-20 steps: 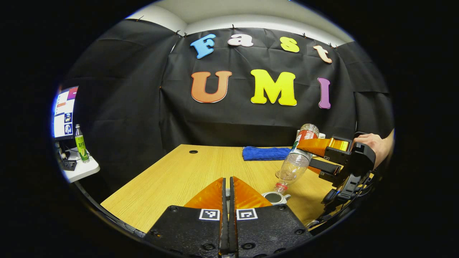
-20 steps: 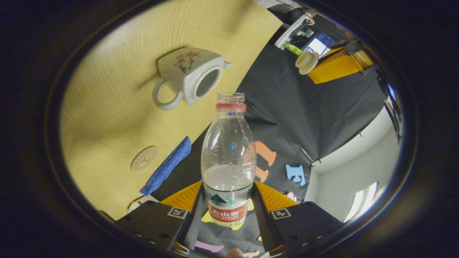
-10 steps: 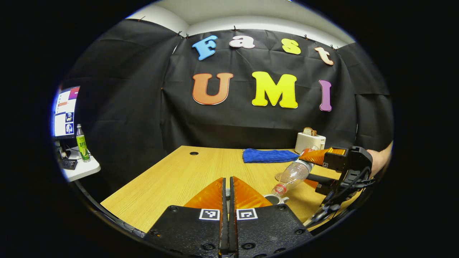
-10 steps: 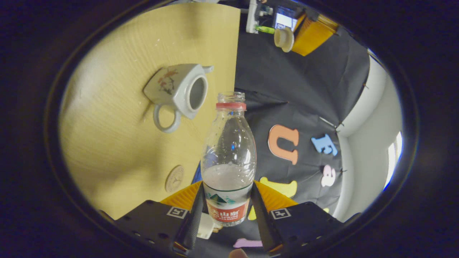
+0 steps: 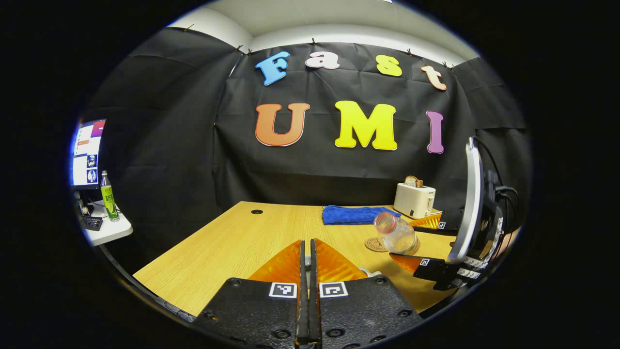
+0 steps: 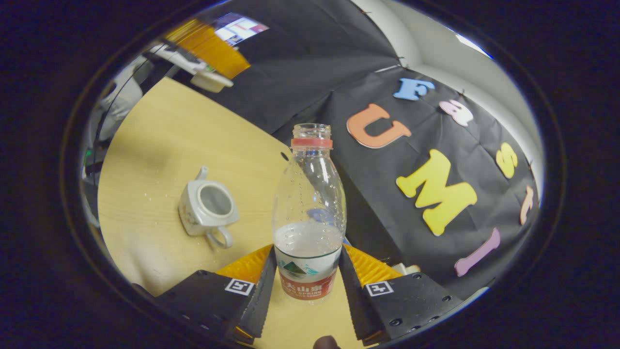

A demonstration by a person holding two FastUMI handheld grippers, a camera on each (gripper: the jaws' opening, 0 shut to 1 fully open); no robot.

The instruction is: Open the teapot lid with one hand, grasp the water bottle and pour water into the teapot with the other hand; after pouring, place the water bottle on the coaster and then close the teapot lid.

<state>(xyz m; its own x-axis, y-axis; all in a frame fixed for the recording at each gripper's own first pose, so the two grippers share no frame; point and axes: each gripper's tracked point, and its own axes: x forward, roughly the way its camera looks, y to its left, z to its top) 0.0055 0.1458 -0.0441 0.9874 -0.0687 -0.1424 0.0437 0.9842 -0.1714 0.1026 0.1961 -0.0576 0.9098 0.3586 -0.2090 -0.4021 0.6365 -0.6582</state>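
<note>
In the right gripper view my right gripper (image 6: 307,264) is shut on the clear water bottle (image 6: 309,203) near its label; its capless mouth points away from me. The white teapot (image 6: 206,206) stands on the table with its top uncovered, to the bottle's left. In the left gripper view the bottle (image 5: 395,233) hangs tilted above the round coaster (image 5: 374,244), held by the right gripper (image 5: 415,242). My left gripper (image 5: 305,257) is shut; the right gripper view shows it (image 6: 207,77) far off holding the cream lid (image 6: 209,82) above the table.
A blue towel (image 5: 356,214) and a white toaster (image 5: 414,199) sit at the back of the wooden table (image 5: 242,242). A side desk (image 5: 104,230) with a green bottle and a monitor stands to the left, off the table.
The bottle was tipped mouth-down over the teapot; the right gripper has swung it up and carried it away from the teapot to above the coaster. The left gripper stayed shut and still.
</note>
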